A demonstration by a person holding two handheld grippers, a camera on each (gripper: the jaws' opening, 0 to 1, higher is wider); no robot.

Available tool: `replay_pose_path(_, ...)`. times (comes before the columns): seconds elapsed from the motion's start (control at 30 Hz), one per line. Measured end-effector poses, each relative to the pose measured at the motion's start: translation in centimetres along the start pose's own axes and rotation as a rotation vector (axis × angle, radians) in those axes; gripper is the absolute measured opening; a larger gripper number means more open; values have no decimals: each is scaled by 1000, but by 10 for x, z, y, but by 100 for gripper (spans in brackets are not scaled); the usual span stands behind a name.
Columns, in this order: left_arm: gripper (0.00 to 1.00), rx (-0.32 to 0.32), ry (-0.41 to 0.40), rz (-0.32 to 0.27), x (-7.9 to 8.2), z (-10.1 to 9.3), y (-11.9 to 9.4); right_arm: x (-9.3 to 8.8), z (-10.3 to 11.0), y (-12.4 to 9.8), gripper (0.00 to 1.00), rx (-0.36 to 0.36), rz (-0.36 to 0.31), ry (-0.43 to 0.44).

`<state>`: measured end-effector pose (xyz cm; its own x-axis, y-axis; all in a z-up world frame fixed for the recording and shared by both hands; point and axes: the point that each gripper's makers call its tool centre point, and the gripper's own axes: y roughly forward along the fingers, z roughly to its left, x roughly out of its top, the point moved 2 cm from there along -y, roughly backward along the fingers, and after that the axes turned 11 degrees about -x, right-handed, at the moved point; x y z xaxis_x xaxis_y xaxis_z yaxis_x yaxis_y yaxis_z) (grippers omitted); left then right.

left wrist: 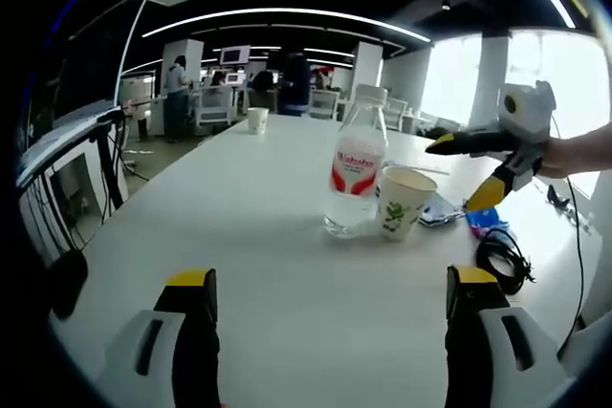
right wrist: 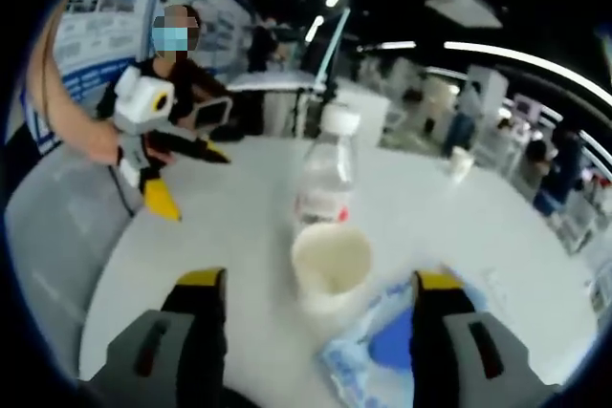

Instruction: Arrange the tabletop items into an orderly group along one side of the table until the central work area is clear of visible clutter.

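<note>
The paper cup (right wrist: 331, 269) stands just in front of the water bottle (right wrist: 325, 174) on the white table (left wrist: 239, 207), with a blue packet (right wrist: 382, 346) beside it. Both the left gripper (left wrist: 325, 308) and the right gripper (right wrist: 311, 308) are spread wide and hold nothing. The cup looks light and crushable, so it is best pinched gently at mid-wall; the bottle's smooth plastic may slip.

One clear plastic water bottle with a red label (left wrist: 356, 163) stands on the table. Two paper cups: one near (left wrist: 403, 202), one far (left wrist: 257, 119). One coiled black cable (left wrist: 501, 260)
</note>
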<state>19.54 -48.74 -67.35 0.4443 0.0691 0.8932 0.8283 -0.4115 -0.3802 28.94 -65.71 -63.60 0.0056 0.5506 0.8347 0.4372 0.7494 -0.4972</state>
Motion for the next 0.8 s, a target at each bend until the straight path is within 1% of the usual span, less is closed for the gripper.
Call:
replay_pose_path(0.07, 100, -1, 0, 4, -1, 0, 0, -3, 0, -3, 76, -9, 5, 17)
replay_pose_path(0.13, 100, 0, 0, 7, -1, 0, 0, -3, 0, -6, 76, -29, -7, 49)
replay_pose_path(0.2, 100, 4, 5, -6, 3, 1, -1, -6, 0, -9, 76, -48, -9, 79)
replay_pose_path(0.27, 100, -2, 4, -28, 8, 1, 0, -11, 1, -10, 76, -64, -1, 92)
replay_pose_path(0.4, 100, -4, -2, -23, 7, 2, 0, -17, 2, -14, 76, -85, 8, 108)
replay_pose_path(0.53, 100, -5, -28, -32, 7, 4, -2, -19, -1, -16, 76, -114, 12, 130)
replay_pose_path(0.63, 100, -12, -38, -48, 11, 3, -2, -17, -6, -18, 75, -142, 4, 159)
replay_pose_path(0.8, 100, -35, -30, -49, 13, -2, 1, -13, -6, -22, 76, -153, -8, 164)
